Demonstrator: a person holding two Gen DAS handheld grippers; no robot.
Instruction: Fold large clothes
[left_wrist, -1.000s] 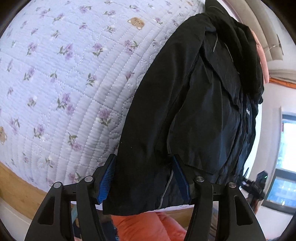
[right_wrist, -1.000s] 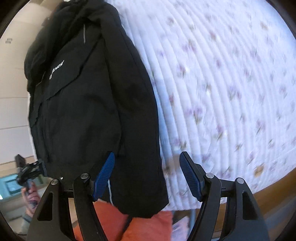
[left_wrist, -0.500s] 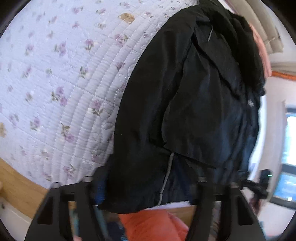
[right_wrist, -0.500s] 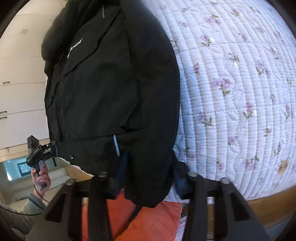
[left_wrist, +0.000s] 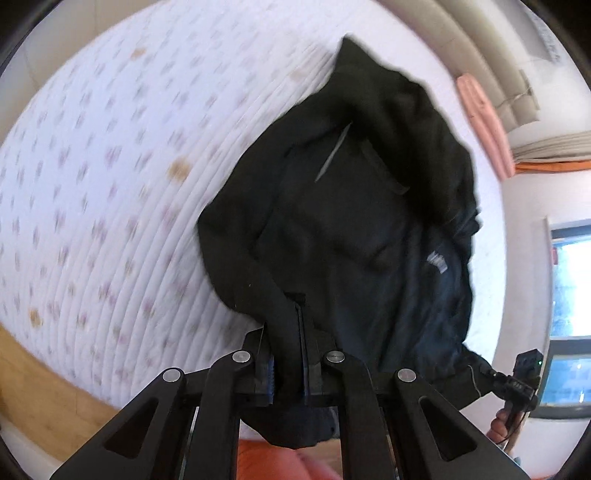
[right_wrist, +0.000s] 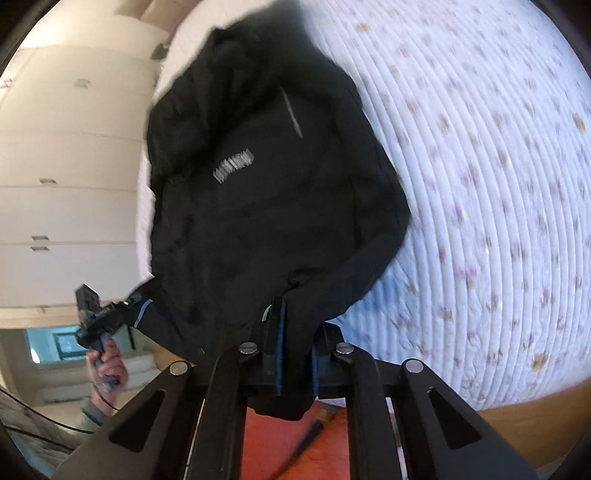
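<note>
Stretching away over the floral quilted bed (left_wrist: 110, 177) goes the black jacket (left_wrist: 354, 229), long axis running straight out from both sets of jaws towards the hood (left_wrist: 373, 81) at the far end. Near hem is up off the quilt, I'd say ready to carry forward onto the chest. Left gripper (left_wrist: 287, 354) has just clamped on one hem corner, right gripper (right_wrist: 295, 354) has just closed on the other, cloth pinched in both. Neither hand sits nearer; they're level.
</note>
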